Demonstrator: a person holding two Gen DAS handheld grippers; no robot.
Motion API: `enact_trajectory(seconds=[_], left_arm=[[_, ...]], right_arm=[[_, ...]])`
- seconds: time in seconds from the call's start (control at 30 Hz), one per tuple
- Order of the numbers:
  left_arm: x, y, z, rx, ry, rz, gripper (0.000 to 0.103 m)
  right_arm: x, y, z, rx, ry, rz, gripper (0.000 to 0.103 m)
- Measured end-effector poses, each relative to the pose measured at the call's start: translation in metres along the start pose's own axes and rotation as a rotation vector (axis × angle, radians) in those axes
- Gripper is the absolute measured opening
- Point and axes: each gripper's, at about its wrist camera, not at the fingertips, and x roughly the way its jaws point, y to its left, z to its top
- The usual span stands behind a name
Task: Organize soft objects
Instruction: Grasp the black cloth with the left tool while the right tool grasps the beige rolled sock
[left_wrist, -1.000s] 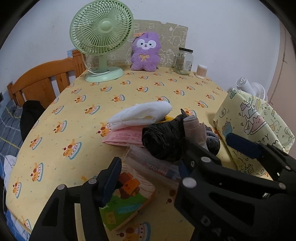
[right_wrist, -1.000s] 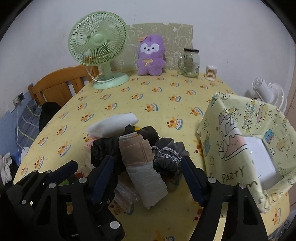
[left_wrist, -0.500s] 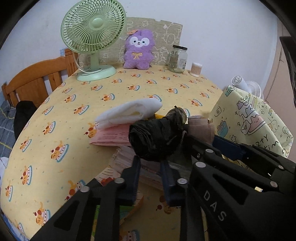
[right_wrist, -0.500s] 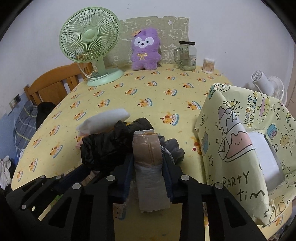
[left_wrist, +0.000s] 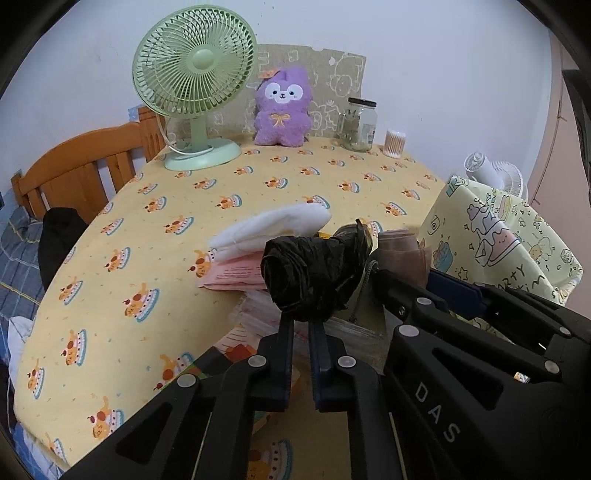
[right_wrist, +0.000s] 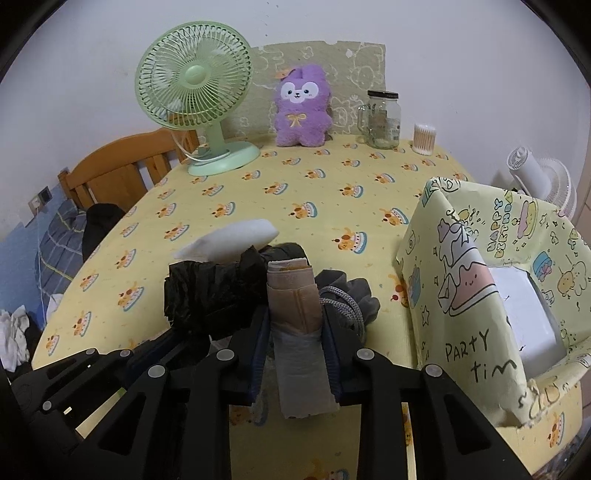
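Observation:
A crinkled black bundle (left_wrist: 310, 273) sits pinched at its near end by my left gripper (left_wrist: 301, 325), which is shut on it. My right gripper (right_wrist: 295, 312) has a rolled beige cloth (right_wrist: 293, 295) between its pads; the jaws are still closing and press its sides. Right of that roll lies a grey bundle with a cord (right_wrist: 351, 299). Behind the pile rests a folded white cloth (left_wrist: 273, 229). The wrapped party-print box (right_wrist: 498, 295) stands open at the right, white inside.
A pink packet (left_wrist: 236, 273), clear sleeves (left_wrist: 258, 314) and a picture book (left_wrist: 240, 354) lie under the pile. At the table's far edge stand a green fan (left_wrist: 192, 74), purple plush (left_wrist: 282, 107), glass jar (left_wrist: 360, 123) and cotton swabs (left_wrist: 395, 142). A wooden bedframe (left_wrist: 81, 166) is on the left.
Both pairs of jaws came together from wide open. The left closed on the black bundle's end, the right on the beige roll. Neither hand shifted much.

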Motion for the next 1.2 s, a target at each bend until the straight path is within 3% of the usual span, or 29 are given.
enact_trajectory(seconds=[1.07, 1.2], left_arm=[[-0.053, -0.014, 0.032, 0.036, -0.133, 0.0, 0.0], [-0.048, -0.014, 0.033, 0.034, -0.119, 0.012, 0.0]], right_arm=[[-0.058, -0.002, 0.029, 0.03, -0.12, 0.022, 0.028], [-0.059, -0.004, 0.03, 0.034, -0.121, 0.02, 0.028]])
